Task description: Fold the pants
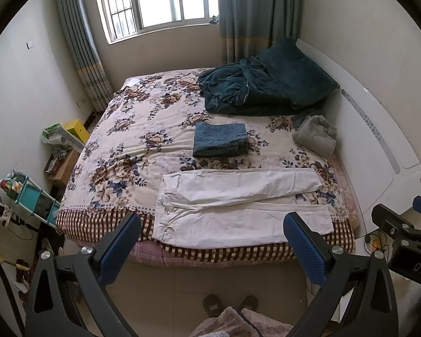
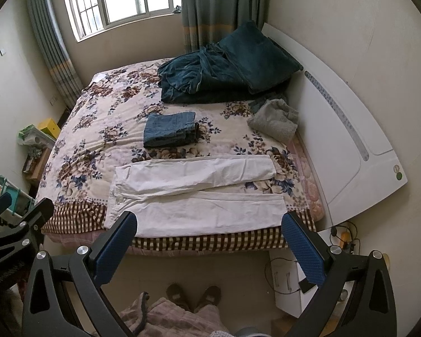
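Note:
White pants (image 1: 238, 205) (image 2: 193, 196) lie spread flat at the near edge of the bed, waist to the left and both legs running right, the far leg angled slightly away. My left gripper (image 1: 213, 224) hangs open above the near edge, nothing between its blue pads. My right gripper (image 2: 210, 224) is likewise open and empty, held high over the bed edge. In the left wrist view the right gripper's frame (image 1: 401, 233) shows at the right border. Folded blue jeans (image 1: 220, 139) (image 2: 169, 129) sit mid-bed behind the white pants.
The bed (image 1: 120, 151) carries a floral cover. A dark teal blanket (image 1: 261, 84) and a grey towel (image 1: 315, 134) lie near the white headboard (image 1: 379, 146). A cluttered shelf (image 1: 33, 196) stands left. A person's slippered feet (image 1: 230, 304) are on the floor below.

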Demonstrator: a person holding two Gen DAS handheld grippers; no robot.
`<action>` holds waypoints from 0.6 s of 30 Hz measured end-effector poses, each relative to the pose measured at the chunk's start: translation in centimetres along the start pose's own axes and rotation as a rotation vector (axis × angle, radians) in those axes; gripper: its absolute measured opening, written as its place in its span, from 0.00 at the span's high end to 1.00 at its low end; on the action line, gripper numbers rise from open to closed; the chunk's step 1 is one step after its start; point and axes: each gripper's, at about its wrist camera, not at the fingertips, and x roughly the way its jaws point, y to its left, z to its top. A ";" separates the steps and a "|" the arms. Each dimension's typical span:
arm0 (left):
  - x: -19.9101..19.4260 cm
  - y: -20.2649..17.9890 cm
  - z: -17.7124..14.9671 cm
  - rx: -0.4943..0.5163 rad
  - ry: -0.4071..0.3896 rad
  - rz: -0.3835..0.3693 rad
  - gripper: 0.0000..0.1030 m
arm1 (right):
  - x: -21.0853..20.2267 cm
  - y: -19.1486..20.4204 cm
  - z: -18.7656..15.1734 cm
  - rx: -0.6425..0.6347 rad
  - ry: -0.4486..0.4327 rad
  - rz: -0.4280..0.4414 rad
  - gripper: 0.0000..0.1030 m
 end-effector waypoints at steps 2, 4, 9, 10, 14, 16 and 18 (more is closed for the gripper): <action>-0.1 -0.1 0.2 0.000 -0.003 0.000 0.00 | -0.1 -0.2 -0.1 0.000 -0.005 0.003 0.00; -0.2 0.0 0.2 -0.002 -0.008 -0.004 0.00 | -0.4 -0.6 -0.4 0.000 -0.010 0.005 0.00; -0.2 0.1 0.0 0.000 -0.013 -0.006 0.00 | -0.8 -0.3 -0.4 -0.003 -0.015 0.006 0.00; -0.3 0.2 0.0 0.000 -0.014 -0.007 0.00 | -0.8 -0.3 -0.3 -0.002 -0.014 0.005 0.00; -0.3 0.3 0.1 -0.001 -0.017 -0.007 0.00 | -1.1 -0.2 -0.3 0.000 -0.017 0.007 0.00; -0.3 0.3 0.1 -0.001 -0.019 -0.008 0.00 | -1.0 -0.2 -0.2 -0.002 -0.014 0.006 0.00; -0.3 0.3 0.2 -0.002 -0.020 -0.008 0.00 | -1.2 -0.1 -0.3 0.001 -0.016 0.010 0.00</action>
